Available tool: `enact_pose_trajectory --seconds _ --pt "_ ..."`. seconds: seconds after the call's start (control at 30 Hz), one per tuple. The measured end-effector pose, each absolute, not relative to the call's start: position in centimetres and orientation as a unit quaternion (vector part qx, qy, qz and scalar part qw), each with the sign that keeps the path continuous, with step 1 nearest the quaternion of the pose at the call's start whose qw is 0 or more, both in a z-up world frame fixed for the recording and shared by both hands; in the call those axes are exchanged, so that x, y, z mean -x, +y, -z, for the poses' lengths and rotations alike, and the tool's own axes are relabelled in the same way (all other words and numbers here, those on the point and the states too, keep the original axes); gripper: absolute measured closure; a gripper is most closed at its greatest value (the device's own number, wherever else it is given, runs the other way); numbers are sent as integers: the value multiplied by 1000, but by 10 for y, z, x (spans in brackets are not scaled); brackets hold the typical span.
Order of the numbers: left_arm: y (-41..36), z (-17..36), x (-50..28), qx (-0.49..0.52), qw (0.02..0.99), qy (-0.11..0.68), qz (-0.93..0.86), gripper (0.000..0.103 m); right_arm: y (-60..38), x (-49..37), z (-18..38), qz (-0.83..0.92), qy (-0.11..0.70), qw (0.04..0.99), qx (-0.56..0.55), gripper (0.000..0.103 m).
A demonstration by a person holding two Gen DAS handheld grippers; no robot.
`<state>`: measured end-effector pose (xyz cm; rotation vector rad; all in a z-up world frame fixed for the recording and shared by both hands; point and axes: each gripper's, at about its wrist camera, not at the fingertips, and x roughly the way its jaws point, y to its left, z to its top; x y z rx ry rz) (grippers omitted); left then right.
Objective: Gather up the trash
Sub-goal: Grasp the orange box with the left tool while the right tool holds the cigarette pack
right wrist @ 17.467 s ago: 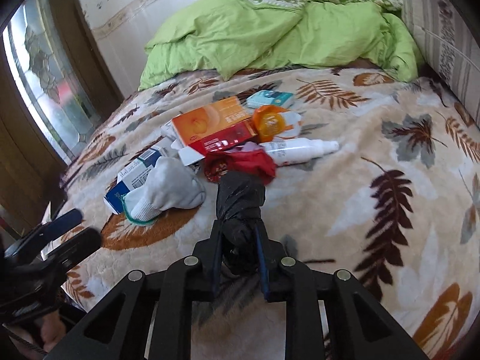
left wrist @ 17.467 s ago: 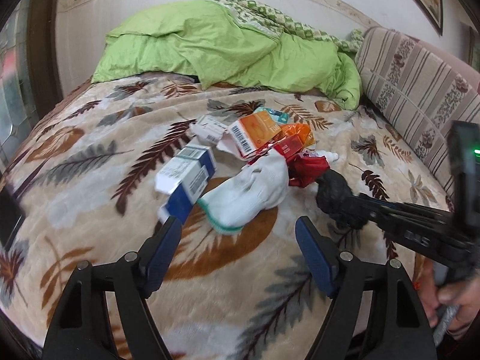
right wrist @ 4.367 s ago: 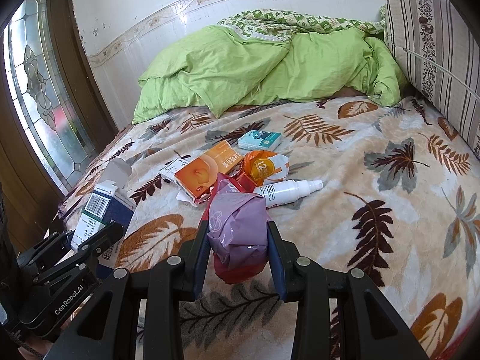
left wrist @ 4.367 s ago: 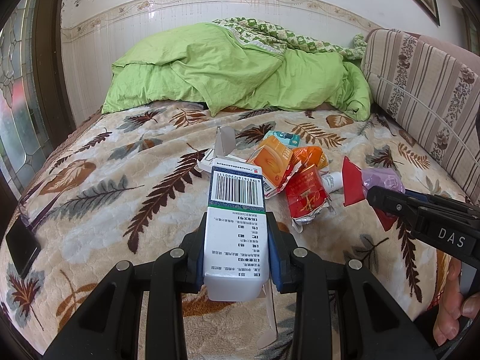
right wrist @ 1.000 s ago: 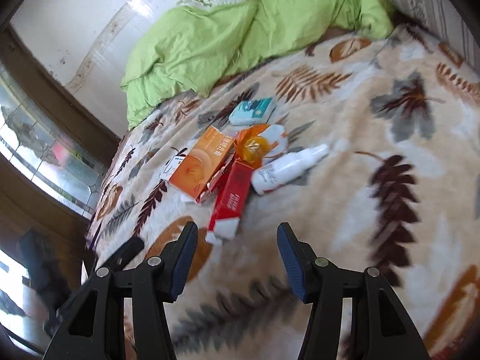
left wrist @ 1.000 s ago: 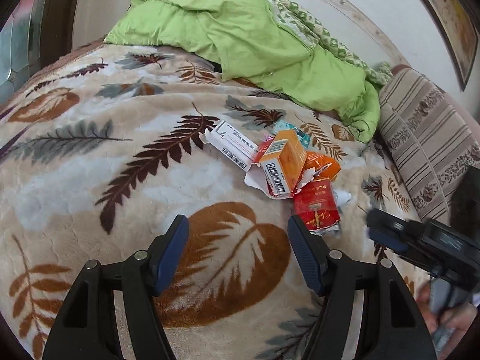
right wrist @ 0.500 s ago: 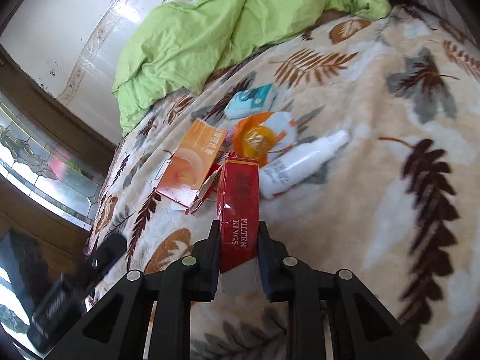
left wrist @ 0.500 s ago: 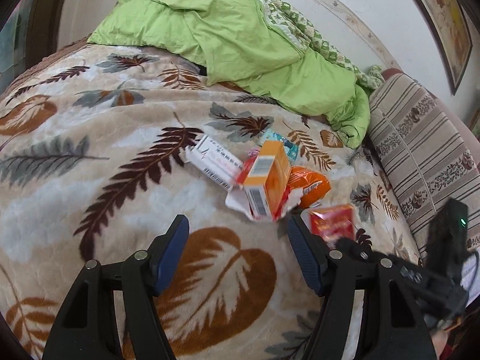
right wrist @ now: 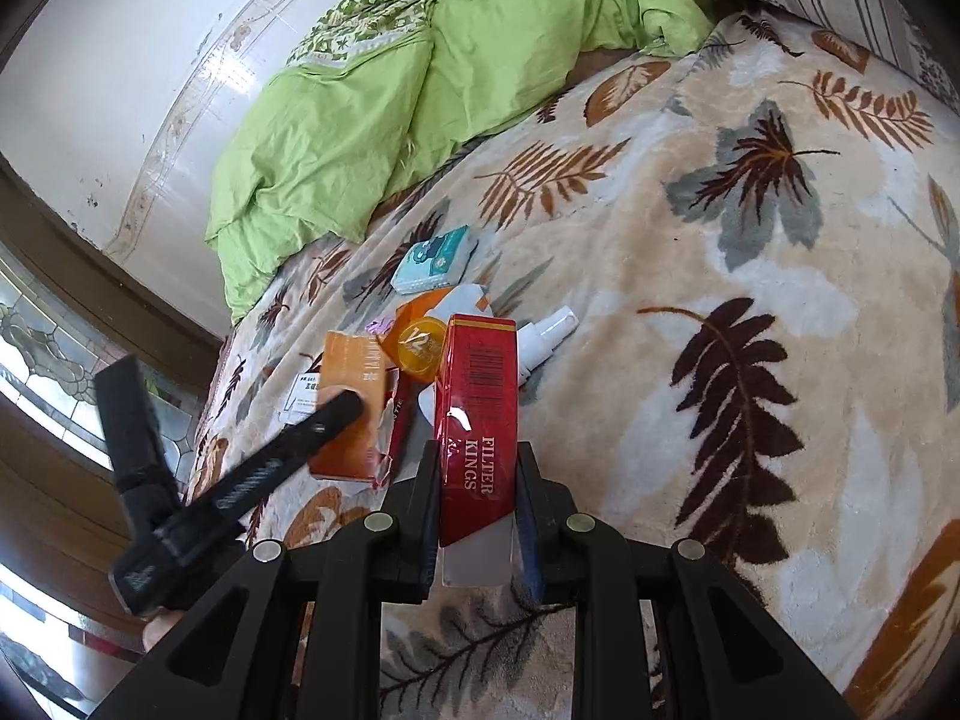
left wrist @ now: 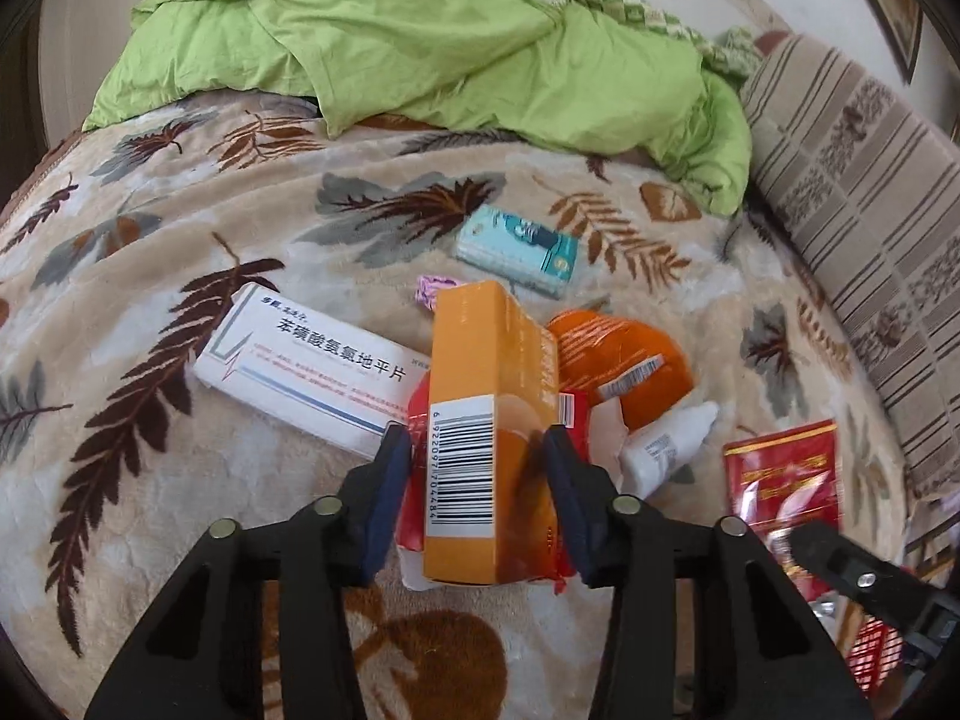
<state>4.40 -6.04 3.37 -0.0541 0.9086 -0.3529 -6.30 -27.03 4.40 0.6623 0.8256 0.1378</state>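
Both grippers are gripping packaging over the leaf-patterned fleece blanket [left wrist: 150, 432].

The crumpled green duvet [left wrist: 420, 42] is lying behind the litter. The left gripper [left wrist: 477, 468] is closing its jaws on the orange cardboard box [left wrist: 480, 420], which is still touching the pile. The right gripper [right wrist: 477, 498] is clamping the red cigarette carton [right wrist: 480, 396] above the white spray bottle [right wrist: 543, 339].
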Motion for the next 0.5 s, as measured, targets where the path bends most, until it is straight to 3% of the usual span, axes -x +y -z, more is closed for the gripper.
enact_pose_trajectory --seconds 0.2,0.5 --pt "-54 -41 -35 35 894 412 174 67 -276 63 -44 -68 389 860 -323 80" --pt "-19 -69 4 76 891 412 173 68 -272 68 -49 -65 382 869 -307 80"
